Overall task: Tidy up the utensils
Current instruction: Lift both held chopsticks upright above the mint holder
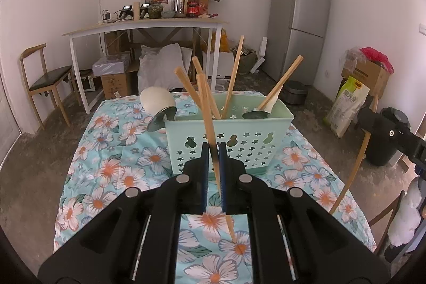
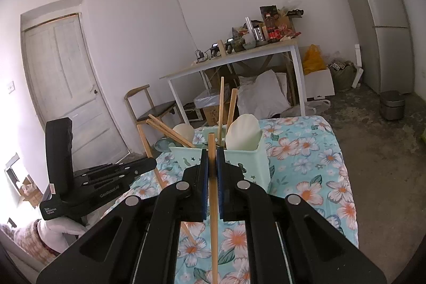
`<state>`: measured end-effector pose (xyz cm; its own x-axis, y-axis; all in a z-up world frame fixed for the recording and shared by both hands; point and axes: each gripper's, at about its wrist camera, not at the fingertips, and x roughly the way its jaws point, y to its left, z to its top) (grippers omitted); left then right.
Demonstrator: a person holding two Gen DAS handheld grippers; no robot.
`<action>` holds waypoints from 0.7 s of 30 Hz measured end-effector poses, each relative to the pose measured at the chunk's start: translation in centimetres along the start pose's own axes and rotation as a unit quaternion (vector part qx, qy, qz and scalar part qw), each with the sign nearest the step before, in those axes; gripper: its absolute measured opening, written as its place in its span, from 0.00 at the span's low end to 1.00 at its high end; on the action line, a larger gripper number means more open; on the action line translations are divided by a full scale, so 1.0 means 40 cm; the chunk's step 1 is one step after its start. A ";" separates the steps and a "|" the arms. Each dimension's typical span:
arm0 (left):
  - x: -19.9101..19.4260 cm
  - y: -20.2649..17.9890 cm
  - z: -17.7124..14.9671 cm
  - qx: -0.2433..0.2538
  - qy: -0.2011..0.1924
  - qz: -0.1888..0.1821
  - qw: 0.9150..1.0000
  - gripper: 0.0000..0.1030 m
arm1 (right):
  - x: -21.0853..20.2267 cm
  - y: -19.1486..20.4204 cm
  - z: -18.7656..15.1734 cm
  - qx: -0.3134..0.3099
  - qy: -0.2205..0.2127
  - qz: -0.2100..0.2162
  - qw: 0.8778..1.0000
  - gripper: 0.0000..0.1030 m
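Two wooden chopsticks point(image 1: 213, 151) point(image 2: 212, 177), one clamped in each closed gripper point(image 1: 213, 151) point(image 2: 212, 159); we tilt each upright over the near mint-green perforated plastic basket point(image 1: 226, 140), then release.

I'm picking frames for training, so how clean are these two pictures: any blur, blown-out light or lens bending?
Left wrist view: sharp, evenly lit; fisheye bows the white-legged wooden desk and tilts the tall grey fridge; dark corners. Right wrist view: also sharp, but daylight blows out the lower left edge; the white panelled door curves.
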<state>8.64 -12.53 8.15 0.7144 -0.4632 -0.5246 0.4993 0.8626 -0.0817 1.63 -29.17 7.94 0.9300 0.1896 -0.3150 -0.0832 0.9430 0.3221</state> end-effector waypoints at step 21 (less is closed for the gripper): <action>0.000 -0.003 0.002 0.001 -0.001 0.003 1.000 0.06 | -0.003 0.020 0.005 -0.002 -0.004 0.012 1.000 0.06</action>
<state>8.63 -12.66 8.24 0.7176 -0.4588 -0.5239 0.4969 0.8644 -0.0764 1.53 -28.50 8.39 0.9307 0.2100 -0.2994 -0.1072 0.9394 0.3257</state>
